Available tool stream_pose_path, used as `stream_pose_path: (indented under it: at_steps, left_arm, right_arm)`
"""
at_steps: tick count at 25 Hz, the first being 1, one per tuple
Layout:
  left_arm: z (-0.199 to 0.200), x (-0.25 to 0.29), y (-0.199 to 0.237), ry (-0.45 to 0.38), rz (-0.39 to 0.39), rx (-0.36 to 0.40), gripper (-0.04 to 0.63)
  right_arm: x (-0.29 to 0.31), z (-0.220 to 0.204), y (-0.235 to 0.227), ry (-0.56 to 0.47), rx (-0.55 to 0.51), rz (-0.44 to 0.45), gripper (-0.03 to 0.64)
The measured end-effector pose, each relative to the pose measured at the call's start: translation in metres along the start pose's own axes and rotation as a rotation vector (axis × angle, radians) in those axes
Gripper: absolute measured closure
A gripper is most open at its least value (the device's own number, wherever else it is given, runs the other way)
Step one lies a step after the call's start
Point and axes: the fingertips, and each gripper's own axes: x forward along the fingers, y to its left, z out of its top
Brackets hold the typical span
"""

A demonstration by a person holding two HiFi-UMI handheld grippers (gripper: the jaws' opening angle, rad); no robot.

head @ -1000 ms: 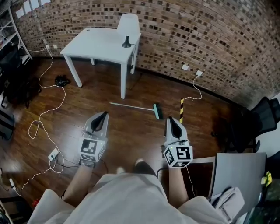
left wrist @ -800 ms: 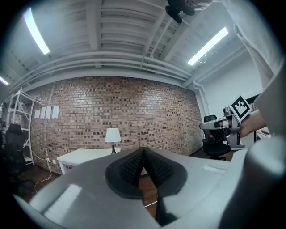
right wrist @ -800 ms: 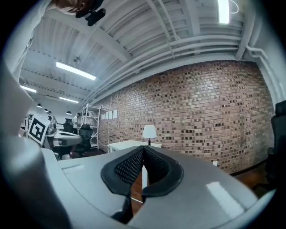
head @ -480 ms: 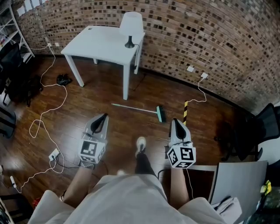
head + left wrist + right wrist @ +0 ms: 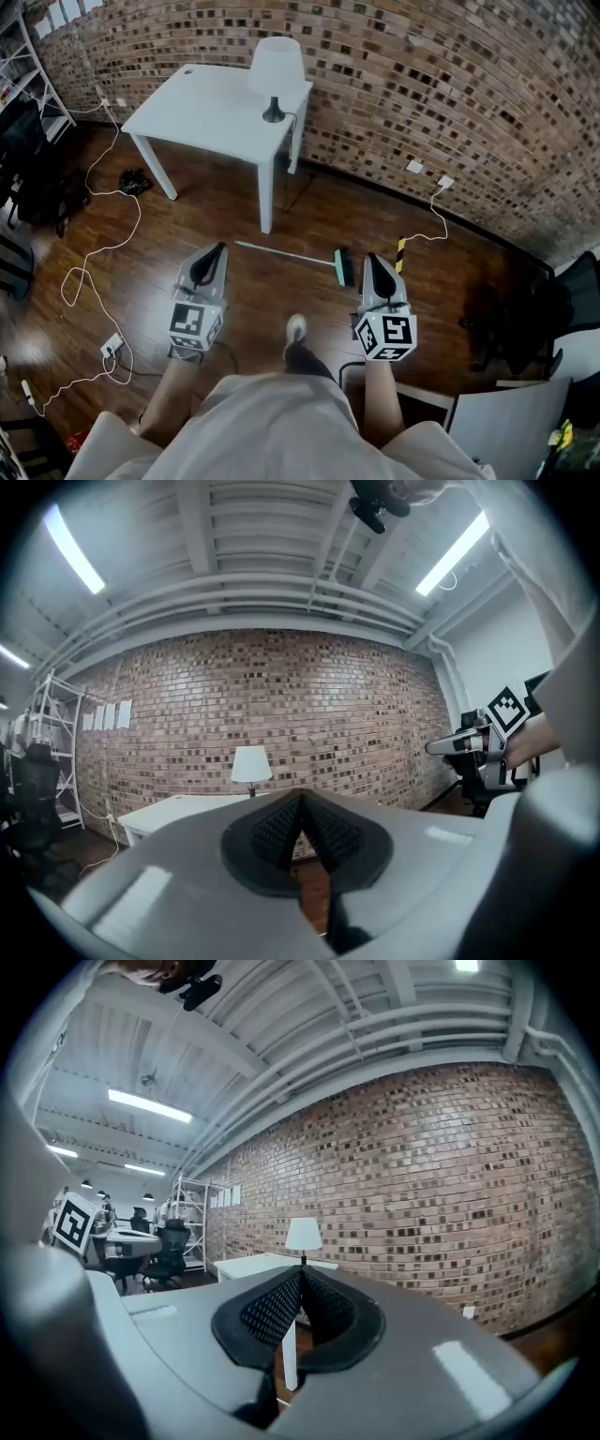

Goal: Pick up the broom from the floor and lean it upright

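Teal-headed broom (image 5: 291, 254), centre frame: judged light, stiff, best taken mid-handle. Left gripper (image 5: 217, 251) and right gripper (image 5: 371, 260) are seen closed, empty.

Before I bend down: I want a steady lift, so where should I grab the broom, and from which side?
Take the broom by its handle near the head, from above, jaws across the shaft. It lies flat on the floor, head at the right, probably closest to the right gripper, whose jaws are shut and need opening first.
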Motion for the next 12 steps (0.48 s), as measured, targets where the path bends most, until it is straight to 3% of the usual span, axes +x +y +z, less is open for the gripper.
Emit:
stream_pose_path:
  at_steps: [12]
  left_arm:
    - [0.014, 0.134, 0.000, 0.007, 0.022, 0.031, 0.595]
  right_arm:
    - [0.116, 0.024, -0.065, -0.012, -0.039, 0.118, 0.603]
